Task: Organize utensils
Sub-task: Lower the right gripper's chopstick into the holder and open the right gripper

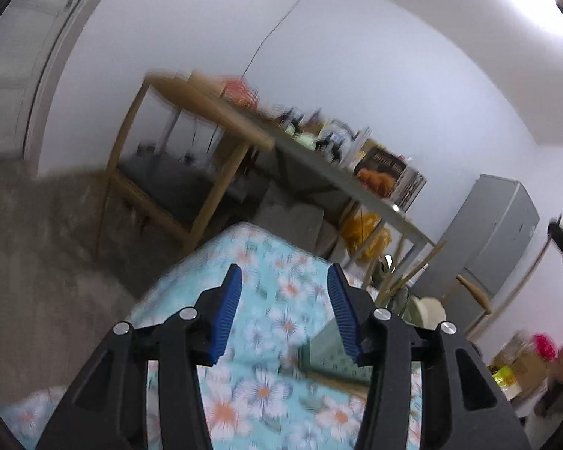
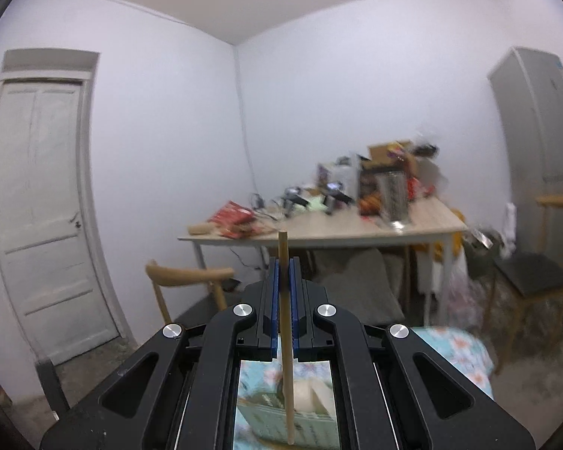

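right gripper (image 2: 284, 281) nearest lens, jaws clamped on upright wooden chopstick (image 2: 286, 322); stick's lower end hangs over pale green basket (image 2: 274, 418) at 6 o'clock, on floral cloth (image 2: 458, 348). left gripper (image 1: 284, 288) jaws part open, nothing between them, over same cloth; basket at its 4 o'clock. step judged: carrying chopstick to holder. next: lower stick into slot, then release. basket contents blurred, mostly hidden by gripper bodies; left view smeared.
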A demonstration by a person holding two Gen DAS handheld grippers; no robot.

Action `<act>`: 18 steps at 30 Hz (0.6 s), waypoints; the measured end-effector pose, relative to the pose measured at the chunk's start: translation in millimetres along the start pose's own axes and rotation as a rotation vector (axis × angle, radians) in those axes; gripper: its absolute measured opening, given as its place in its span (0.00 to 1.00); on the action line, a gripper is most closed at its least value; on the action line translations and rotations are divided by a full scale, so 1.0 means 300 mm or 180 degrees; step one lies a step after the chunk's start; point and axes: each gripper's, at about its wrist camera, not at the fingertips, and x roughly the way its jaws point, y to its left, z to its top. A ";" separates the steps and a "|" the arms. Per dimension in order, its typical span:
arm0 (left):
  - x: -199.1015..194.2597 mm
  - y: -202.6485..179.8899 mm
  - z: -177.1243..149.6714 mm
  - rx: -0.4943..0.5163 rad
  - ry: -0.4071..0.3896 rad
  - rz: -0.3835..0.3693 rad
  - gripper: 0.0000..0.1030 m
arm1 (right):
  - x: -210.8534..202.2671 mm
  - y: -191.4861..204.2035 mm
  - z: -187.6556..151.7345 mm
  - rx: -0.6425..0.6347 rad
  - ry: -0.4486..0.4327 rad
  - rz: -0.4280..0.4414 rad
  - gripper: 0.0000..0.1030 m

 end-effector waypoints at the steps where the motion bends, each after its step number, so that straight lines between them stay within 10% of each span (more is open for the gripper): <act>1: 0.013 0.019 -0.002 -0.0073 0.0081 -0.0022 0.44 | 0.028 0.022 0.022 -0.0018 -0.0006 0.0062 0.04; 18: -0.063 0.218 0.052 -0.0468 0.0114 0.0006 0.43 | 0.348 0.225 -0.100 -0.0392 0.0297 -0.0260 0.04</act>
